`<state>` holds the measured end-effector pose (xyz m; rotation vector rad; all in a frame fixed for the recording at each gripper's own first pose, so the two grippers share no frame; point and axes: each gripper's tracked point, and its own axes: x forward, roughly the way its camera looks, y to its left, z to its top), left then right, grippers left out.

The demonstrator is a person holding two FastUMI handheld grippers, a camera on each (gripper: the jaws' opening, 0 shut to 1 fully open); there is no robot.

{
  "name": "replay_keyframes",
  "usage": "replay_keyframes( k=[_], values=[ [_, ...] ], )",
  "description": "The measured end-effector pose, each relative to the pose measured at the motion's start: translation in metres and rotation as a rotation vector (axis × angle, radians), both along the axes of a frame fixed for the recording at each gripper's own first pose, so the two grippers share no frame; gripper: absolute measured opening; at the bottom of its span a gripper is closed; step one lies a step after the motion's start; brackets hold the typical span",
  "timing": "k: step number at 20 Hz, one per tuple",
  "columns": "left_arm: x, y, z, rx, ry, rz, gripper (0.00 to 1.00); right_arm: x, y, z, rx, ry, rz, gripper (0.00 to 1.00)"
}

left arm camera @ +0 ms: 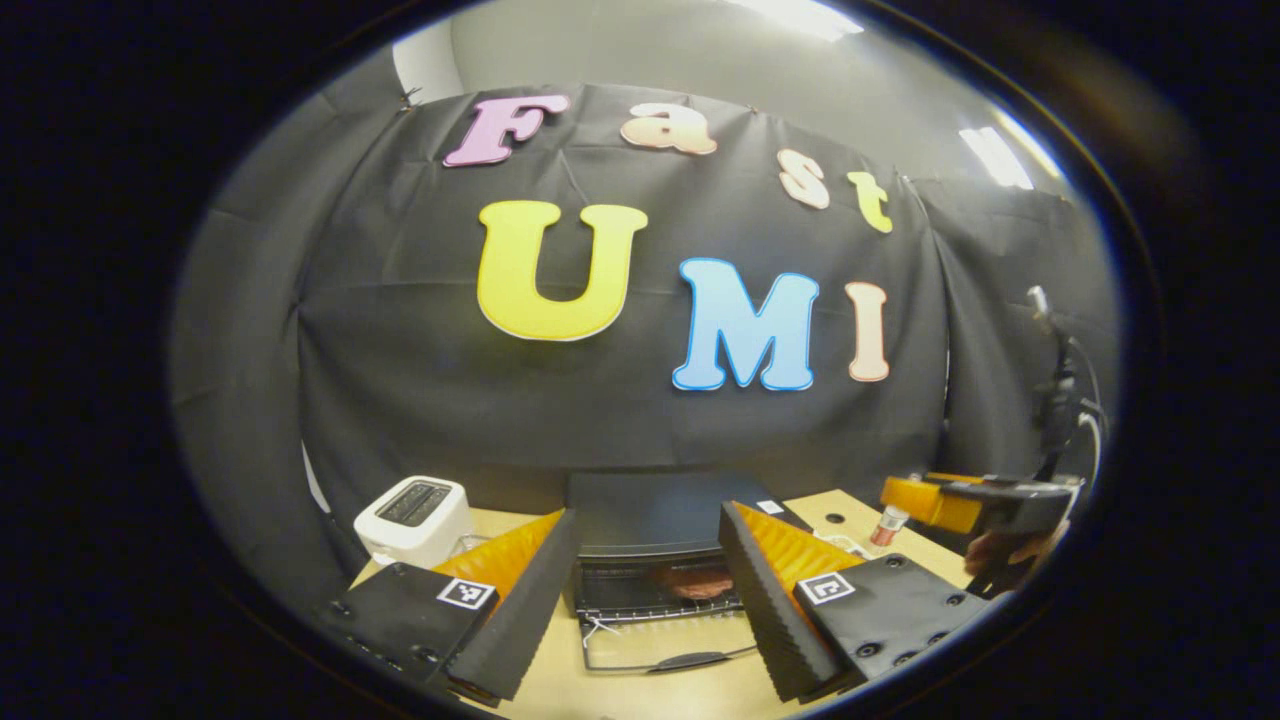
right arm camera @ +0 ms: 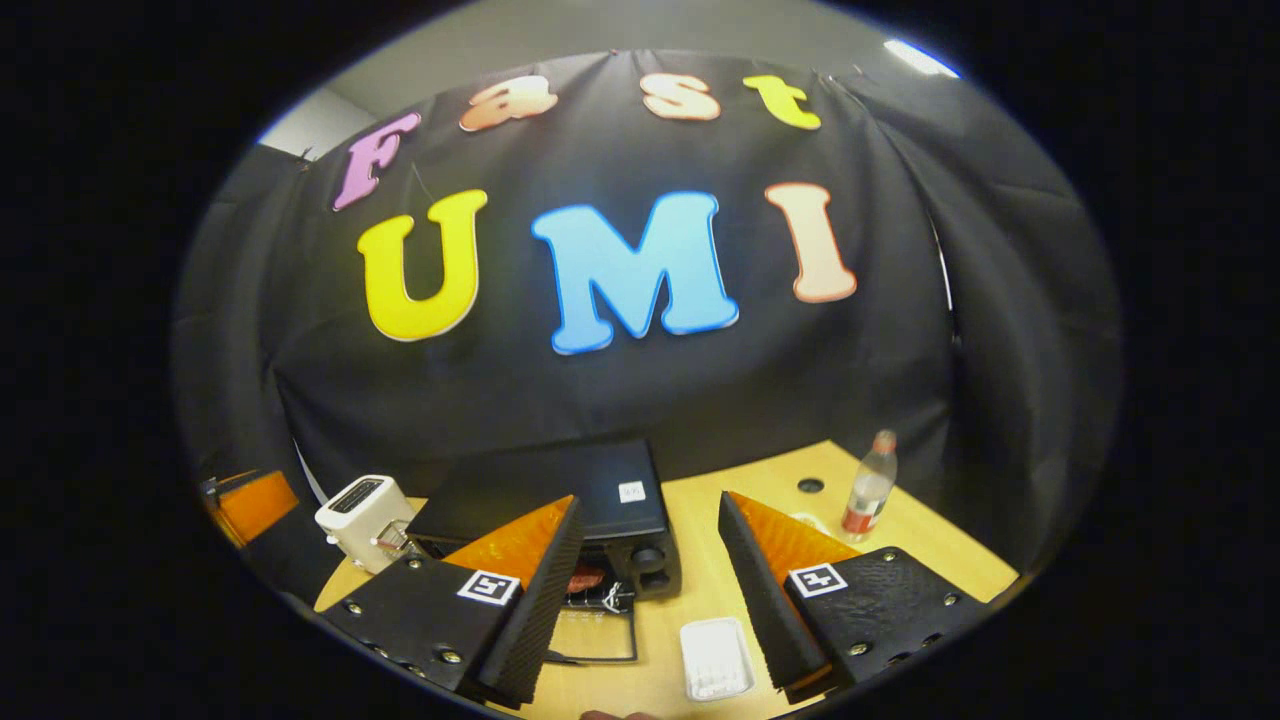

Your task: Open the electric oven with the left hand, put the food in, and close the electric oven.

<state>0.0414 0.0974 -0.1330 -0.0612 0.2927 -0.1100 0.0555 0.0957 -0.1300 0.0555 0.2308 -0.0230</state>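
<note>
The black electric oven point(left arm camera: 640, 515) stands in the middle of the table with its glass door point(left arm camera: 660, 648) folded down flat toward me. A reddish piece of food point(left arm camera: 700, 585) lies on the rack inside. My left gripper point(left arm camera: 648, 520) hangs open in front of the oven, above the door, holding nothing. In the right gripper view the oven point(right arm camera: 560, 495) sits left of centre, with the food point(right arm camera: 586, 578) visible through its open front. My right gripper point(right arm camera: 650, 500) is open and empty, hovering over a white tray point(right arm camera: 715, 658). The right gripper point(left arm camera: 960, 500) and a hand also appear at the right of the left gripper view.
A white toaster point(left arm camera: 412, 515) stands left of the oven. A plastic bottle point(right arm camera: 868, 497) stands at the back right of the wooden table point(right arm camera: 930, 560), near a round hole point(right arm camera: 810, 486). The left gripper point(right arm camera: 250, 505) shows at the far left.
</note>
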Motion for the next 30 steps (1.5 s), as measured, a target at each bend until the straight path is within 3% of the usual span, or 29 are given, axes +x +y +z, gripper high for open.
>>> replay_keyframes(
  k=[2, 3, 8, 9, 10, 12, 14, 15, 16, 17, 19, 21, 22, 26, 30],
  values=[
    [0.000, -0.013, -0.006, 0.007, 0.013, 0.005, 0.94, -0.005, -0.006, 0.025, -0.013, -0.060, 0.036, 0.86],
    [0.001, -0.019, -0.007, 0.005, 0.016, 0.007, 0.94, -0.007, -0.016, 0.035, -0.029, -0.088, 0.029, 0.98],
    [0.001, -0.046, -0.045, 0.007, 0.100, 0.019, 0.99, -0.007, -0.053, 0.057, -0.115, -0.130, -0.006, 0.98],
    [0.000, -0.051, -0.058, 0.007, 0.123, 0.018, 0.96, -0.004, -0.058, 0.059, -0.118, -0.131, -0.001, 0.92],
    [-0.002, -0.056, -0.074, 0.009, 0.155, 0.018, 0.94, -0.004, -0.059, 0.061, -0.116, -0.131, 0.007, 0.98],
    [-0.007, -0.062, -0.107, 0.011, 0.234, 0.026, 0.99, -0.003, -0.063, 0.061, -0.111, -0.132, 0.018, 0.98],
    [-0.017, -0.068, -0.143, 0.009, 0.328, 0.032, 0.94, -0.003, -0.072, 0.065, -0.115, -0.134, 0.023, 0.92],
    [-0.021, -0.073, -0.160, 0.005, 0.374, 0.030, 0.90, -0.002, -0.074, 0.067, -0.110, -0.136, 0.026, 0.98],
    [-0.025, -0.079, -0.178, 0.002, 0.426, 0.017, 0.99, -0.002, -0.077, 0.067, -0.108, -0.138, 0.023, 0.98],
    [-0.032, -0.081, -0.194, 0.012, 0.476, 0.017, 0.90, -0.001, -0.082, 0.064, -0.104, -0.136, 0.020, 0.98],
    [-0.042, -0.082, -0.230, 0.021, 0.578, 0.030, 0.99, -0.002, -0.091, 0.060, -0.090, -0.119, 0.015, 0.98],
    [-0.050, -0.088, -0.259, -0.007, 0.674, 0.028, 0.95, -0.006, -0.101, 0.055, -0.075, -0.105, 0.007, 0.98],
    [-0.055, -0.087, -0.274, -0.009, 0.721, 0.040, 0.99, -0.007, -0.104, 0.049, -0.076, -0.094, 0.006, 0.98],
    [-0.057, -0.085, -0.308, 0.030, 0.794, 0.041, 0.95, -0.008, -0.122, 0.042, -0.086, -0.080, -0.008, 0.98],
    [-0.068, -0.084, -0.340, 0.076, 0.900, 0.020, 0.99, -0.007, -0.141, 0.034, -0.068, -0.061, -0.033, 0.98]
  ],
)
